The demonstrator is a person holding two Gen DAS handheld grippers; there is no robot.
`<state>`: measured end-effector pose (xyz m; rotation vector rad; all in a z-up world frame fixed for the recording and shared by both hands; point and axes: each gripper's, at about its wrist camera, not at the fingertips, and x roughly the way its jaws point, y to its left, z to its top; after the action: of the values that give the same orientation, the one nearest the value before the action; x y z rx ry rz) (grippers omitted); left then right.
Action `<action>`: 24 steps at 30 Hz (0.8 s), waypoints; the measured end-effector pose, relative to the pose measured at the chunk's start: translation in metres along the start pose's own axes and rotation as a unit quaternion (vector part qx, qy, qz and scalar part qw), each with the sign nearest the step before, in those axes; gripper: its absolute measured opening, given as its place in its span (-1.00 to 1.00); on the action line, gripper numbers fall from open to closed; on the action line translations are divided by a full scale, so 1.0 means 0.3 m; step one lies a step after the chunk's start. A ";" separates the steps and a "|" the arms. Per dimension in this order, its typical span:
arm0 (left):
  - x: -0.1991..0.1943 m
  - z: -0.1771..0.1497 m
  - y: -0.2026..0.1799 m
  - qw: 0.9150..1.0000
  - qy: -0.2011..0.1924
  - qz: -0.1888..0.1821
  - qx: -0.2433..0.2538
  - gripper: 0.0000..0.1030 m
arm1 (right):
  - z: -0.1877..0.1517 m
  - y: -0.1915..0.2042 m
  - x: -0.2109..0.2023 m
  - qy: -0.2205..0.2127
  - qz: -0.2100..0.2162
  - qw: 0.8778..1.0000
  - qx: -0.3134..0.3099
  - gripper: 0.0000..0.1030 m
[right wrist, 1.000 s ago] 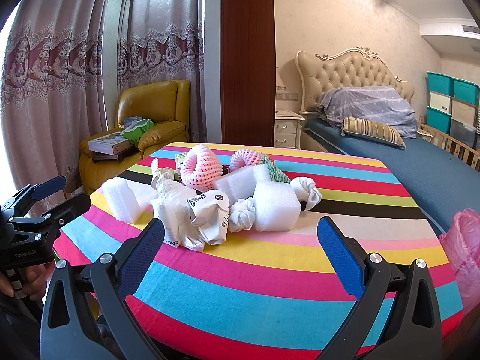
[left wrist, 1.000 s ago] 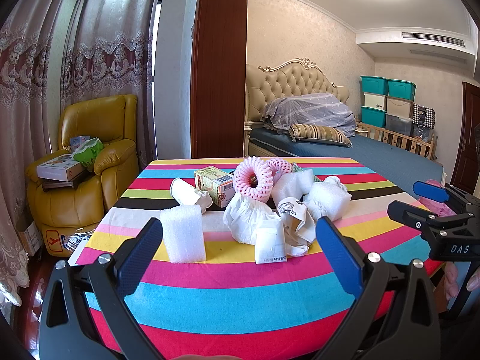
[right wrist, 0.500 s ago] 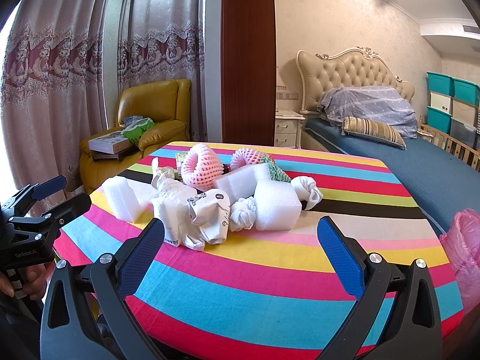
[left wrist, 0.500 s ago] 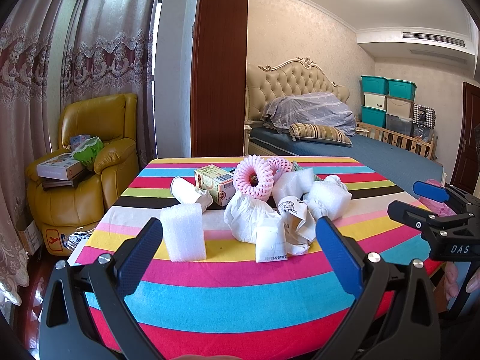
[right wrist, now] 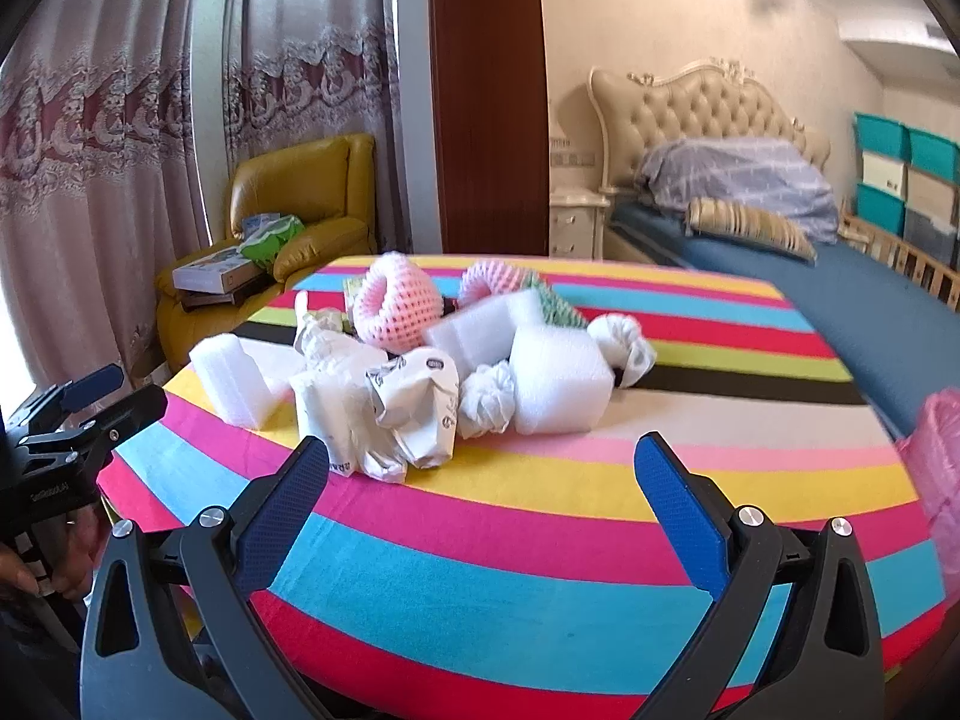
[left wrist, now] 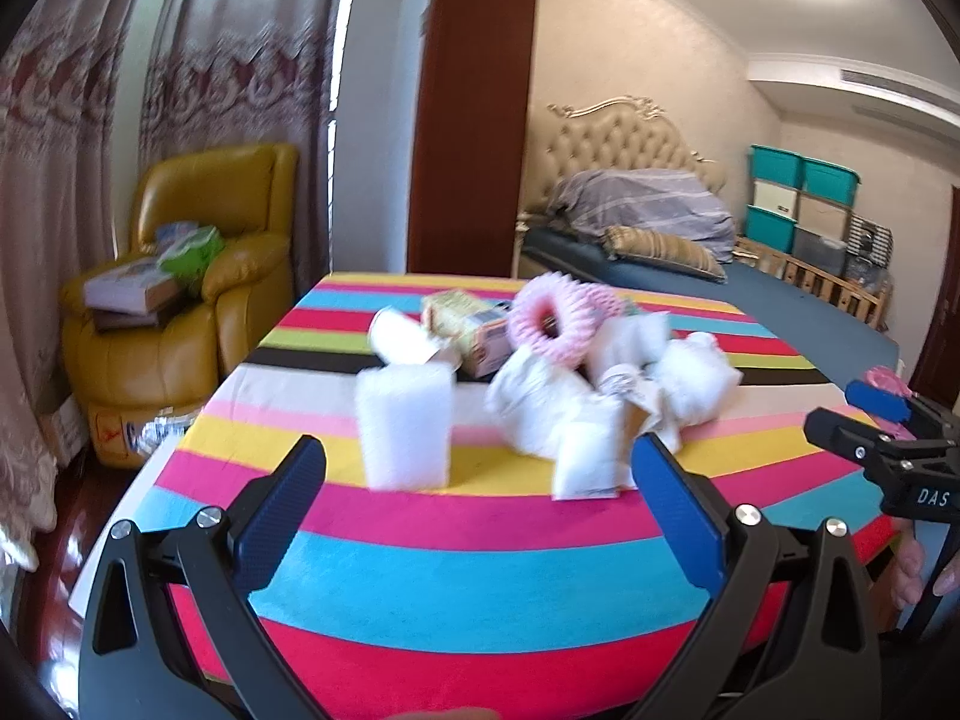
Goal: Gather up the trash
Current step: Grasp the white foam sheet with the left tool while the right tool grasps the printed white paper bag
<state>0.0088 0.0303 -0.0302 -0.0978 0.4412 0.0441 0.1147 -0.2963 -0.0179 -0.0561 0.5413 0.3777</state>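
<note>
The left gripper (left wrist: 477, 489) hangs over the near edge of the striped table (left wrist: 480, 576) with its jaws spread wide and nothing between them. Just ahead of its left finger stands a white foam block (left wrist: 405, 423); ahead of its right finger lies a heap of crumpled white paper wrappers (left wrist: 570, 414), with a pink foam net ring (left wrist: 549, 324) and a small carton (left wrist: 465, 330) farther back. The right gripper (right wrist: 480, 492) is equally wide and empty, its left fingertip close to the crumpled wrappers, a foam cube (right wrist: 558, 378) straight ahead. A pink bag (right wrist: 936, 468) sits off its right side.
</note>
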 end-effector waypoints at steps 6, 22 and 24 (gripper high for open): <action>0.089 -0.009 0.086 0.998 0.055 0.025 -0.032 0.91 | 0.013 -0.013 0.129 0.037 0.004 0.999 0.007 0.80; 0.396 0.066 0.086 0.991 0.123 0.044 -0.015 0.90 | 0.092 0.112 0.389 0.099 0.026 0.995 -0.021 0.39; 0.421 0.071 0.099 0.990 0.129 0.044 -0.024 0.85 | 0.094 0.124 0.413 0.105 0.026 0.994 -0.025 0.39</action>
<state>0.1301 0.0649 -0.0676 -0.1324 0.7031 0.1297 0.2129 -0.2159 -0.0554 -0.1318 0.7428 0.4386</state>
